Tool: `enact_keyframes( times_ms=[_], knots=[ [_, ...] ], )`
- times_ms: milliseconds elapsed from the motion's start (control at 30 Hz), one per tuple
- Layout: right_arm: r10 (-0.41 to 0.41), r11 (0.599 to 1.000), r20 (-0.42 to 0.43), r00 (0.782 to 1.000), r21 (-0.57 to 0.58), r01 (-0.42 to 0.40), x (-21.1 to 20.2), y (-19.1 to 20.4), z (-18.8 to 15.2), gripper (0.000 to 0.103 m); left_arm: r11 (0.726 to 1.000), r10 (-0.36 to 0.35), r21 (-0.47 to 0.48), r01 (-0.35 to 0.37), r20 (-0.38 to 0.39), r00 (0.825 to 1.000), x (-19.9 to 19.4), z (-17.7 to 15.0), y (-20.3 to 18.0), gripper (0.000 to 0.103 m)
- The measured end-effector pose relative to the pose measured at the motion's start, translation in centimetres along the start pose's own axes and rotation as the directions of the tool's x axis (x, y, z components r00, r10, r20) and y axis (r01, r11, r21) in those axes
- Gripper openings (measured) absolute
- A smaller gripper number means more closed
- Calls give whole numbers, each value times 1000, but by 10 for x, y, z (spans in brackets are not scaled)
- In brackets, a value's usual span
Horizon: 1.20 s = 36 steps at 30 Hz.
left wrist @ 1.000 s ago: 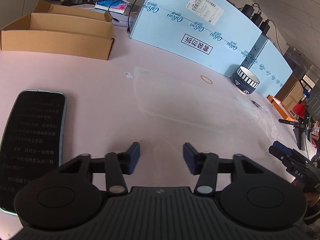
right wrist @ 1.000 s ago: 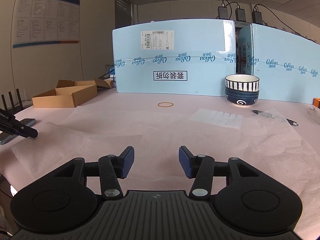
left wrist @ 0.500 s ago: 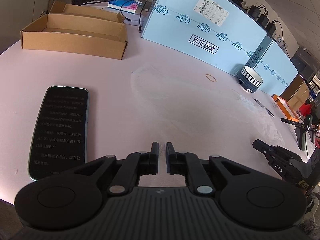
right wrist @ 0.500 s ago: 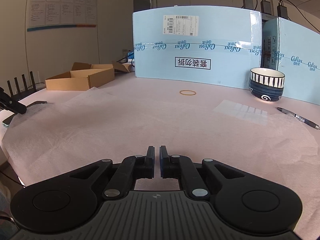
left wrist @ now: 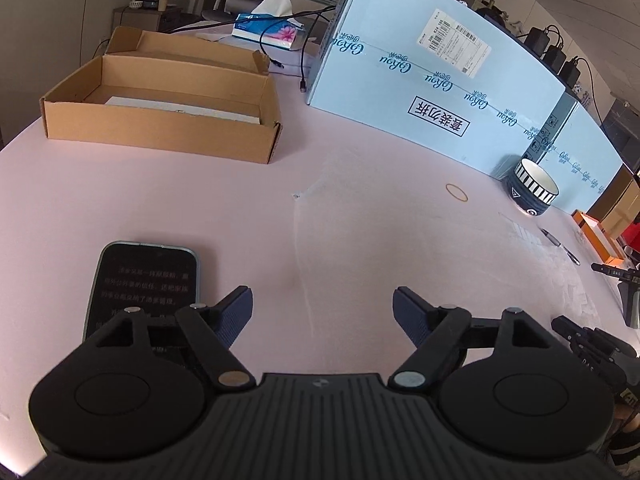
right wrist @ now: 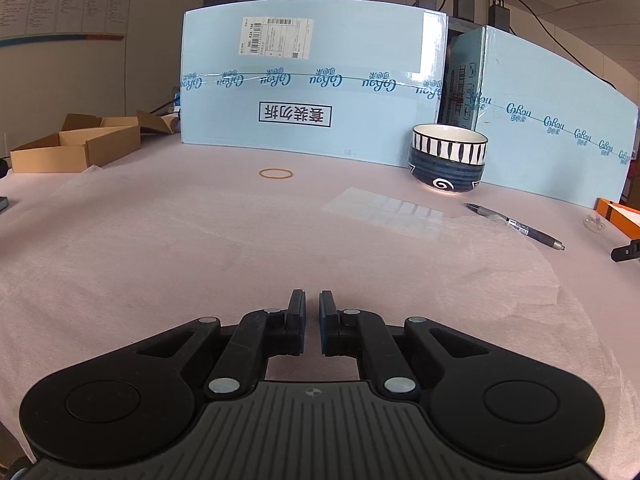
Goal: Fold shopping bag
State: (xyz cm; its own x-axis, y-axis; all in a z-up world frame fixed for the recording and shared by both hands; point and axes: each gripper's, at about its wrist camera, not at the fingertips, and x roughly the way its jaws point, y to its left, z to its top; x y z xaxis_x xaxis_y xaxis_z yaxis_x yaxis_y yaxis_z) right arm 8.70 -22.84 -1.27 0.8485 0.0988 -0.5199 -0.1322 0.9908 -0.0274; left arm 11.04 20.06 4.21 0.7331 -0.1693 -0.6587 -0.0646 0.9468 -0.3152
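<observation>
The shopping bag (right wrist: pixel 280 248) is thin, pale and translucent, lying flat and spread over the pink table; in the left wrist view its left edge (left wrist: pixel 298 240) runs toward my fingers. My left gripper (left wrist: pixel 322 312) is open and empty, just above the bag's near left edge. My right gripper (right wrist: pixel 312 308) is shut with a narrow gap, low over the bag's near edge; whether it pinches the film cannot be told. The right gripper also shows in the left wrist view (left wrist: pixel 588 340).
A phone (left wrist: pixel 144 284) lies beside my left fingers. An open cardboard box (left wrist: pixel 160 108) stands at the back left. Blue cartons (right wrist: pixel 312 92) wall the back. A striped bowl (right wrist: pixel 448 158), a pen (right wrist: pixel 516 226), a rubber band (right wrist: pixel 276 173) and a clear sheet (right wrist: pixel 384 212) lie beyond.
Both grippers closed half a second ago. Since then the left gripper has opened wide and shifted left toward the phone. The right gripper stays shut and has moved right.
</observation>
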Motion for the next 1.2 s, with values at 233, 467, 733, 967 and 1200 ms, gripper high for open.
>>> enact_keyframes(
  times_ms=[233,467,733,967,1200],
  knots=[
    [-95,994,-19,995,52,96,-5,-42,-2,6,990,127,-52,-132,-78,989,74,34,7,76],
    [-88,990,-6,996,111,89,-14,-61,-4,25,992,-20,-125,12,-64,998,91,40,0,45],
    [-214,968,18,977,136,209,-48,-110,-2,25,989,20,-144,-29,-63,998,99,54,0,21],
    [-231,959,-25,973,164,232,-47,-160,16,27,992,32,-121,-40,-65,997,108,67,3,15],
    [-88,970,-106,990,219,110,-10,-197,35,39,996,69,-55,-73,-68,995,119,70,-5,0]
  ],
)
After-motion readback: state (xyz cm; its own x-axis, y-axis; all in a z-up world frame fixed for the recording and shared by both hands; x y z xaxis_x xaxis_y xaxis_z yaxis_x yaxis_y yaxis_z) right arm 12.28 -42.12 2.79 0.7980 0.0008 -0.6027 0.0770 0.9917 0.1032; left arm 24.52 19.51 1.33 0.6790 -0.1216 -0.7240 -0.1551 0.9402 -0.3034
